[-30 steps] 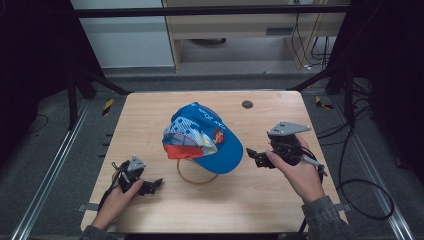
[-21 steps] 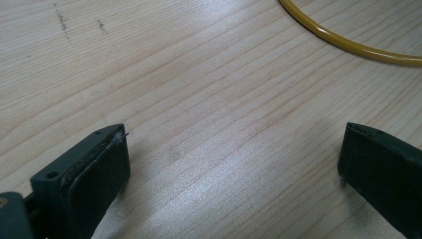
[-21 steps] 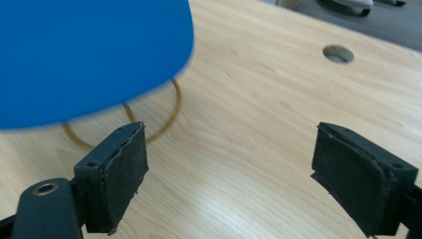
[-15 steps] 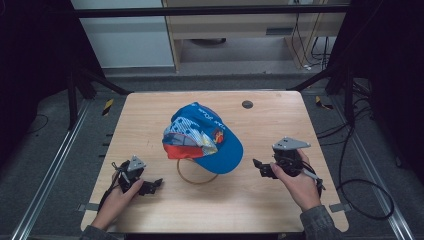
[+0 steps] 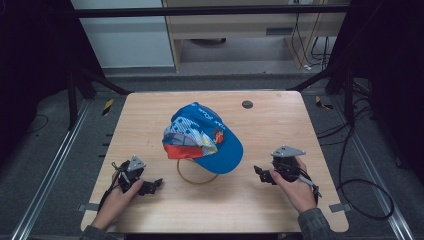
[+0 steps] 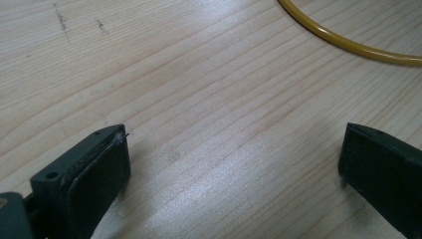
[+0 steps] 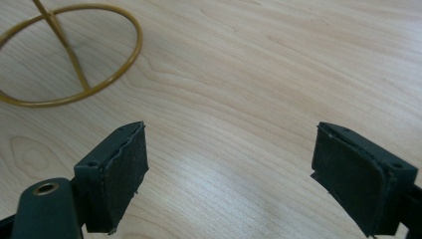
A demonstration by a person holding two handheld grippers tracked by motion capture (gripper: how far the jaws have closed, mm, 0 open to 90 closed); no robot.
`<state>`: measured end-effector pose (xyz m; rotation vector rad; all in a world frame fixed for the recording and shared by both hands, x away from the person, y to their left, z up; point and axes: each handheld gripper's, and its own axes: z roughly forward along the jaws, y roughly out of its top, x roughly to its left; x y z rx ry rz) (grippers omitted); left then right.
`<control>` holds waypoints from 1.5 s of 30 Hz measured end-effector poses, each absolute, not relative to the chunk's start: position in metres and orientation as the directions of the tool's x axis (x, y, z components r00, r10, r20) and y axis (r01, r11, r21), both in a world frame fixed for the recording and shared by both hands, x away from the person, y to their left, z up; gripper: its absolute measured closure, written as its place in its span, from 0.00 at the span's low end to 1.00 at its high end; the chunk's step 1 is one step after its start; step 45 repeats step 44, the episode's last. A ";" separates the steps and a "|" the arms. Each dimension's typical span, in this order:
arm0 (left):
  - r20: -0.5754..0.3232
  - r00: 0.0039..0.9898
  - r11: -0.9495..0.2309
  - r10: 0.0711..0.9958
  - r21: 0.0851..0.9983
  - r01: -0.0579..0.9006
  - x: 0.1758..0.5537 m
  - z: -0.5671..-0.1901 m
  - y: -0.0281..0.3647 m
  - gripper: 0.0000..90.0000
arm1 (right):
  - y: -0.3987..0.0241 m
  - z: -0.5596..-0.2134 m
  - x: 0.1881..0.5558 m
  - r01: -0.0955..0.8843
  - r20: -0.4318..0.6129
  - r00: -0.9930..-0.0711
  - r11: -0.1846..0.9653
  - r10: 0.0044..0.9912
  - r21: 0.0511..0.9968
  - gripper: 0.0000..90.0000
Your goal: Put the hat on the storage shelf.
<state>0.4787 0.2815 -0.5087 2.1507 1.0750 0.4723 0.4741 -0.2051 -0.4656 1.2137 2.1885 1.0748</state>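
Observation:
A blue cap (image 5: 212, 137) with a red and white patterned panel sits on a thin yellow wire stand (image 5: 192, 176) at the middle of the wooden table (image 5: 280, 120). The stand's ring base (image 7: 69, 94) lies flat, its arc (image 6: 348, 42) also in the left gripper view. My left gripper (image 5: 152, 185) rests low at the front left, open, jaws spread over bare wood (image 6: 229, 149). My right gripper (image 5: 260, 172) is at the front right, also open with nothing between its fingers, pointing toward the stand.
A small dark round hole (image 5: 247, 104) marks the table's far side. Dark frame rails (image 5: 55, 165) run along both sides, and cables (image 5: 360, 190) trail off to the right. A cabinet stands beyond the far edge.
My right gripper has drawn back toward the front edge and lowered toward the table. The left gripper and the cap have stayed put.

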 end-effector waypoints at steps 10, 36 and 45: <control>0.020 0.592 -0.429 0.805 0.710 0.559 0.479 -0.509 0.281 0.00 | -0.211 -0.485 0.475 0.564 0.020 -0.506 0.313 0.862 0.764 0.16; 0.020 0.592 -0.429 0.805 0.709 0.559 0.479 -0.509 0.281 0.00 | -0.207 -0.512 0.479 0.615 -0.001 -0.421 0.286 0.907 0.735 0.08; 0.020 0.597 -0.433 0.802 0.709 0.557 0.479 -0.509 0.281 0.00 | -0.208 -0.512 0.475 0.617 -0.003 -0.410 0.280 0.912 0.735 0.08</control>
